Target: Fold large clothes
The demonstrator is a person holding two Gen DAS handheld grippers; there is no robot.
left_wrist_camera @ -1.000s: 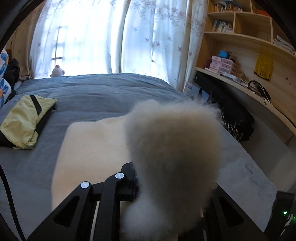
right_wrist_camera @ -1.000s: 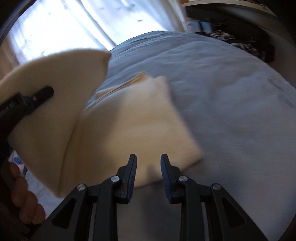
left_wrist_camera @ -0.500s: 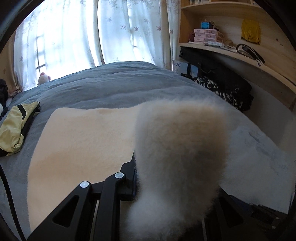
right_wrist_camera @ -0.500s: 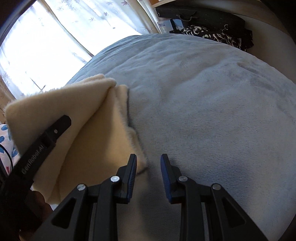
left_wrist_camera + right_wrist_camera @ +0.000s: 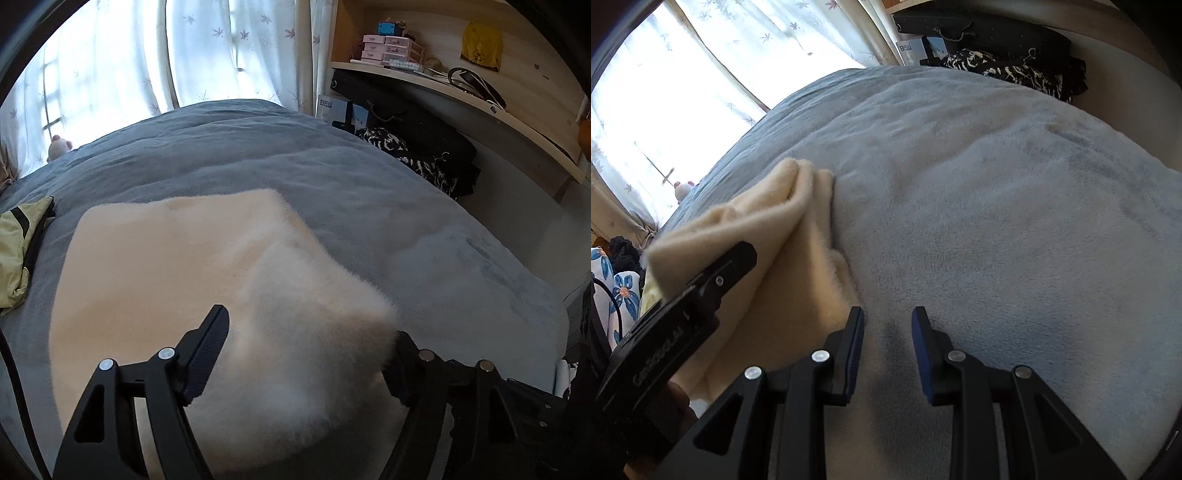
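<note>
garment: cream fleece garment (image 5: pixel 155 266) lies on the grey bed (image 5: pixel 424 229), near corner folded over | left gripper (image 5: pixel 310 354): fingers spread wide, fleece bulging between (grip unclear) | right gripper (image 5: pixel 887 350): fingers parted, holding nothing, over bed beside the garment's edge

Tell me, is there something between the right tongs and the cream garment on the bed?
Nothing visible. The right tongs hang open over the bare grey blanket, and the edge of the cream fleece garment lies just to their left with only blanket between. The left tongs hold its folded layer farther left.
</note>
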